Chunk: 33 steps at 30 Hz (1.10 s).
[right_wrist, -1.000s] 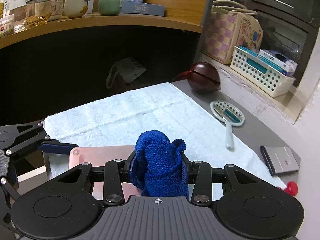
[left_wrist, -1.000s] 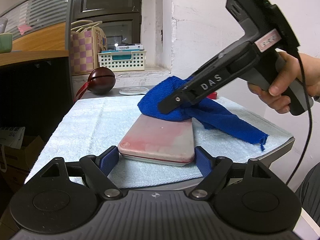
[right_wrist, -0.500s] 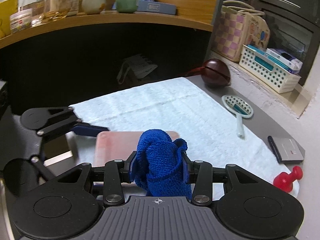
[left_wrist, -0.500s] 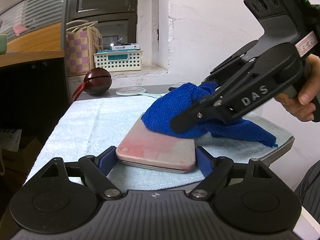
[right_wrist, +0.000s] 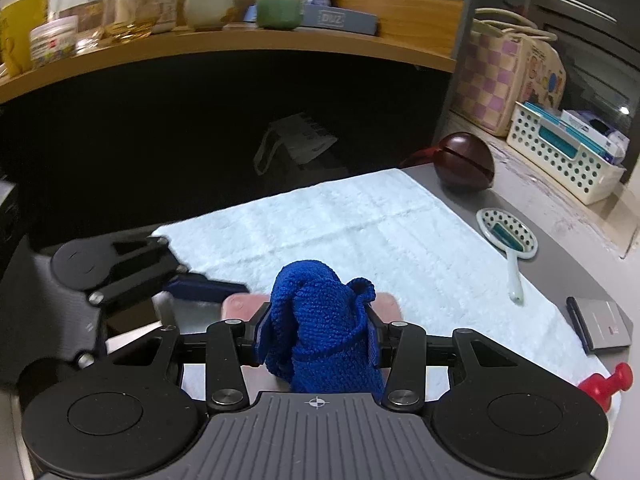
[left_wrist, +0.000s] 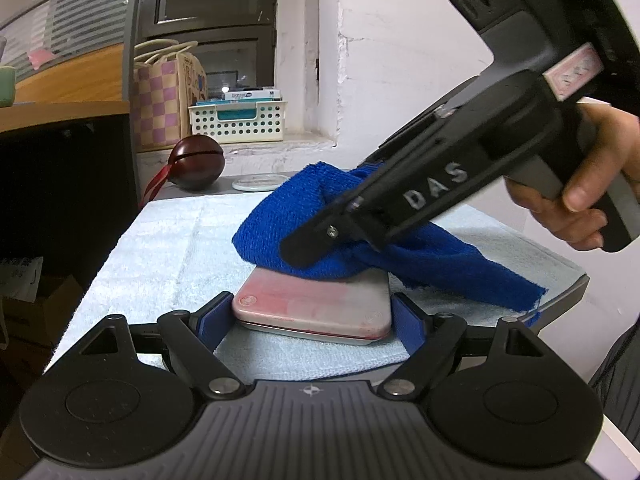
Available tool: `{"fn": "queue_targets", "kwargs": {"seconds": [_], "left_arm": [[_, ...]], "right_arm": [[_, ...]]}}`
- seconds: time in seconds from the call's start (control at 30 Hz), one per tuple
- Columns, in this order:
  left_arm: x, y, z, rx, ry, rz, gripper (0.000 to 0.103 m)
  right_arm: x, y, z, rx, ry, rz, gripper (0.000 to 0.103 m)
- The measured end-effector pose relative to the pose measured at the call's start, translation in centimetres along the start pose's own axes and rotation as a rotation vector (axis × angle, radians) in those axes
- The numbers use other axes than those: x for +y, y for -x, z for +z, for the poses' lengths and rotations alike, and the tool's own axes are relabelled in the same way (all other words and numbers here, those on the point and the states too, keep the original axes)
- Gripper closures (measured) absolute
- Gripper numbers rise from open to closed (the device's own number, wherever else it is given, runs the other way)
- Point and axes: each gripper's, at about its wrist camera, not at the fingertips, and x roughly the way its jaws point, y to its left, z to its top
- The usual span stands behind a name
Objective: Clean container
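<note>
A flat pinkish-white container (left_wrist: 312,306) lies on a white towel (left_wrist: 176,240). My left gripper (left_wrist: 310,322) is shut on its near end, one blue pad (left_wrist: 212,320) against each side. A blue cloth (left_wrist: 288,224) rests on the container's far half, with a tail trailing to the right. My right gripper (left_wrist: 308,250) comes in from the right in a person's hand (left_wrist: 580,208) and presses the cloth down. In the right wrist view the right gripper (right_wrist: 316,340) is shut on the bunched cloth (right_wrist: 320,328). Only corners of the container (right_wrist: 240,304) show past it, with the left gripper (right_wrist: 120,272) beside them.
A maroon round object (left_wrist: 198,162), a perforated white basket (left_wrist: 238,120) and a checkered bag (left_wrist: 158,100) stand at the back. A white hand mirror (right_wrist: 508,236), a grey card case (right_wrist: 600,324) and a red pin (right_wrist: 608,384) lie right of the towel. Jars line the shelf (right_wrist: 240,40).
The right gripper has slid the blue cloth along the container from its far end toward the left gripper, so it covers more of the top. The left gripper kept its hold.
</note>
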Motion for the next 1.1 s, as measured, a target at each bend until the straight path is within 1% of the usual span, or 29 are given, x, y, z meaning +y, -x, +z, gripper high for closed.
{"fn": "queue_targets", "kwargs": {"seconds": [0.17, 0.33, 0.43, 0.63, 0.73, 0.9, 1.03, 1.07, 1.1], "left_arm": [[0.0, 0.0, -0.1, -0.006, 0.0, 0.002, 0.015], [0.0, -0.1, 0.0, -0.006, -0.002, 0.003, 0.015], [-0.1, 0.1, -0.2, -0.002, -0.005, 0.004, 0.015], [0.2, 0.0, 0.0, 0.007, -0.01, -0.004, 0.012], [0.3, -0.1, 0.4, 0.021, -0.026, -0.004, 0.012], [-0.6, 0.5, 0.7, 0.004, -0.09, 0.018, 0.011], [-1.3, 1.0, 1.0, 0.004, -0.126, 0.002, 0.01], [-1.4, 1.0, 1.1, 0.004, -0.135, -0.002, 0.01], [-1.5, 1.1, 1.2, 0.005, -0.141, -0.005, 0.01]], "right_arm": [[-1.3, -0.2, 0.4, -0.008, -0.047, -0.037, 0.056], [-2.1, 0.3, -0.2, -0.01, -0.07, -0.09, 0.056], [-2.6, 1.3, -0.4, -0.015, -0.097, -0.123, 0.058], [-3.5, 3.3, -1.9, -0.014, -0.136, -0.156, 0.058], [-4.1, 4.0, -2.8, -0.012, -0.162, -0.175, 0.058], [-4.9, 5.1, -4.2, -0.007, -0.206, -0.207, 0.057], [-5.7, 6.0, -5.4, -0.003, -0.24, -0.233, 0.056], [-5.8, 6.3, -5.7, -0.002, -0.249, -0.24, 0.055], [-6.0, 6.5, -6.0, -0.001, -0.258, -0.246, 0.051]]}}
